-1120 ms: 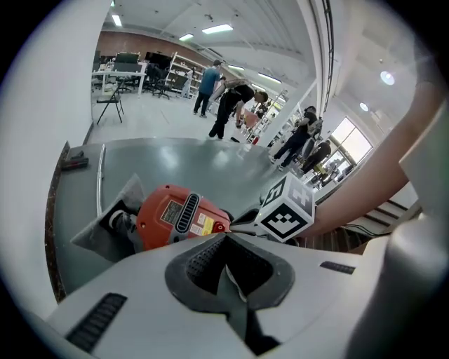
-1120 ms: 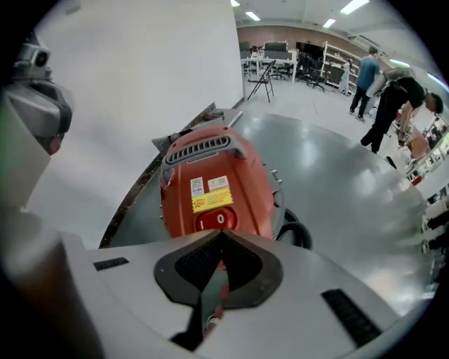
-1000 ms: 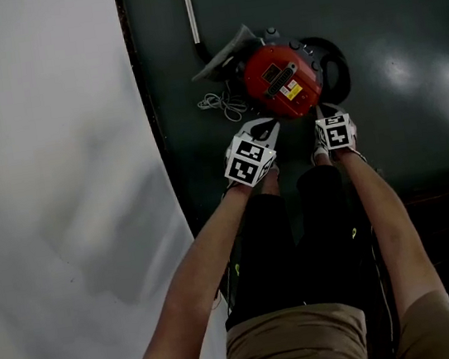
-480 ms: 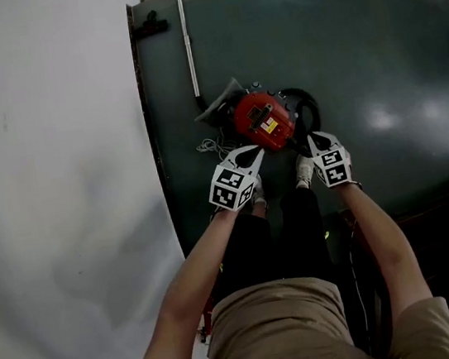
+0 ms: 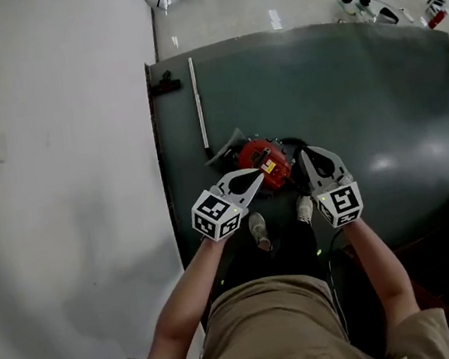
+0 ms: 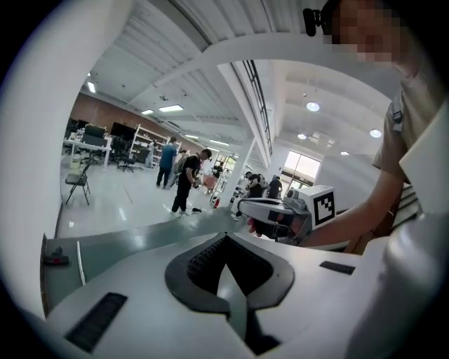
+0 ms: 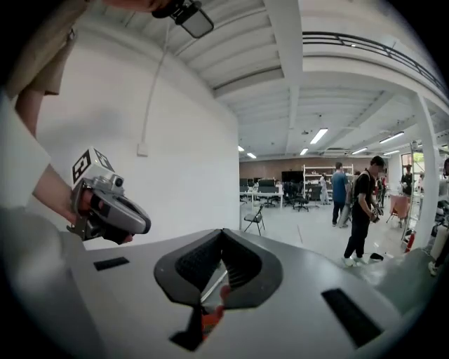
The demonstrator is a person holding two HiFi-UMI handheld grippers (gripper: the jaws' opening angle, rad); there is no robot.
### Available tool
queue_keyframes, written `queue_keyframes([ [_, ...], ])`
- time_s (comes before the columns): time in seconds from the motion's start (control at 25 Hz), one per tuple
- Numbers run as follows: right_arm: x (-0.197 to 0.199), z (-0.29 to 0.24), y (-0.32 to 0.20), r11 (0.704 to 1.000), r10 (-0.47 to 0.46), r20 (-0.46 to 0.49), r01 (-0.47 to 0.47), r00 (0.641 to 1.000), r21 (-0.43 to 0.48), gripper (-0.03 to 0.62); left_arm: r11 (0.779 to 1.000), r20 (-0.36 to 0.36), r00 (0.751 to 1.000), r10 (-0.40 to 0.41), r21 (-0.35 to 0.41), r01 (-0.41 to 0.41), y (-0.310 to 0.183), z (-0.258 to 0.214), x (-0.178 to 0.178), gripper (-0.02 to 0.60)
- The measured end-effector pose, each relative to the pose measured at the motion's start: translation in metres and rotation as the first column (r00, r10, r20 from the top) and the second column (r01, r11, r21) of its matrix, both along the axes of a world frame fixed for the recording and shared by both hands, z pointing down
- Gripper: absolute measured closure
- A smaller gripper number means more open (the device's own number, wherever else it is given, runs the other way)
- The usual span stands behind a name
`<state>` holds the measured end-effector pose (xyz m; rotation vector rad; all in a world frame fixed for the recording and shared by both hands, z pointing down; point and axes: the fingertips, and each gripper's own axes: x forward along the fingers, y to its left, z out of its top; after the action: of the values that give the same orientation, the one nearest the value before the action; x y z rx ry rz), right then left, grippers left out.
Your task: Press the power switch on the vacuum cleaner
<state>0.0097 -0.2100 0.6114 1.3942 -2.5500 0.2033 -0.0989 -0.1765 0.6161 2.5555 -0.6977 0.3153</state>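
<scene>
Both arms reach forward from the torso, elbows slightly bent, forearms bare below short sleeves. Left gripper [image 5: 259,174]: jaws closed flat against each other, pointing forward and a little below level, marker cube [image 5: 216,215] at the wrist end. Right gripper [image 5: 304,154]: jaws also closed together, same slight downward pitch, its cube [image 5: 341,203] nearest the wrist. Grippers sit side by side at about equal height. Tips angle in toward each other but stay apart, not touching.

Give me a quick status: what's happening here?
Left gripper, right gripper both shut, empty. Red vacuum cleaner on dark mat, below them. Nothing in the way.
</scene>
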Motion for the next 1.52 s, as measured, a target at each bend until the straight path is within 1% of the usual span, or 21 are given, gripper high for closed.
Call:
queue_keyframes([
  [0.12, 0.004, -0.06, 0.009, 0.998, -0.014, 0.039, 0.011, 0.999, 0.06, 0.585, 0.995, -0.035, 0.998, 0.052, 0.088, -0.049, 0.003, -0.059, 0.001, 0.577],
  [0.24, 0.011, -0.1, 0.014, 0.998, -0.015, 0.046, 0.012, 0.999, 0.061, 0.585, 0.985, -0.048, 0.996, 0.077, 0.161, -0.068, 0.007, -0.104, 0.002, 0.577],
  [0.32, 0.019, -0.122, 0.015, 0.998, -0.016, 0.056, 0.013, 0.998, 0.054, 0.585, 0.978, -0.046, 0.996, 0.078, 0.198, -0.068, 0.007, -0.127, 0.002, 0.577],
  [0.48, 0.042, -0.169, 0.015, 0.996, -0.036, 0.081, 0.03, 0.996, 0.079, 0.585, 0.965, -0.041, 0.998, 0.047, 0.26, -0.035, -0.002, -0.167, 0.007, 0.577],
  [0.6, 0.062, -0.195, 0.01, 0.994, -0.041, 0.087, 0.032, 0.995, 0.102, 0.585, 0.958, -0.042, 0.999, 0.013, 0.287, 0.0, -0.014, -0.187, 0.016, 0.577],
  [0.72, 0.084, -0.212, 0.01, 0.995, -0.046, 0.084, 0.038, 0.995, 0.092, 0.585, 0.954, -0.043, 0.999, -0.006, 0.298, 0.019, -0.02, -0.203, 0.026, 0.577],
  [0.88, 0.115, -0.222, 0.011, 0.996, -0.05, 0.051, 0.046, 0.997, 0.078, 0.585, 0.939, -0.057, 0.997, -0.056, 0.335, 0.072, -0.029, -0.226, 0.033, 0.577],
  [1.0, 0.136, -0.215, 0.015, 0.995, -0.041, 0.001, 0.041, 0.999, 0.093, 0.585, 0.936, -0.062, 0.994, -0.09, 0.336, 0.106, -0.03, -0.227, 0.036, 0.577],
  [1.12, 0.152, -0.196, 0.016, 0.996, -0.028, -0.024, 0.03, 0.999, 0.082, 0.583, 0.939, -0.048, 0.993, -0.111, 0.322, 0.121, -0.028, -0.213, 0.037, 0.577],
  [1.2, 0.16, -0.185, 0.018, 0.997, -0.023, -0.023, 0.025, 0.999, 0.07, 0.584, 0.941, -0.041, 0.99, -0.135, 0.307, 0.141, -0.026, -0.2, 0.037, 0.577],
  [1.32, 0.171, -0.172, 0.017, 0.998, -0.025, -0.012, 0.025, 1.0, 0.057, 0.583, 0.939, -0.028, 0.98, -0.196, 0.282, 0.195, -0.028, -0.18, 0.036, 0.577],
  [1.52, 0.179, -0.145, 0.023, 0.999, -0.038, 0.013, 0.038, 0.999, 0.001, 0.583, 0.941, -0.036, 0.964, -0.263, 0.21, 0.264, -0.018, -0.147, 0.044, 0.576],
])
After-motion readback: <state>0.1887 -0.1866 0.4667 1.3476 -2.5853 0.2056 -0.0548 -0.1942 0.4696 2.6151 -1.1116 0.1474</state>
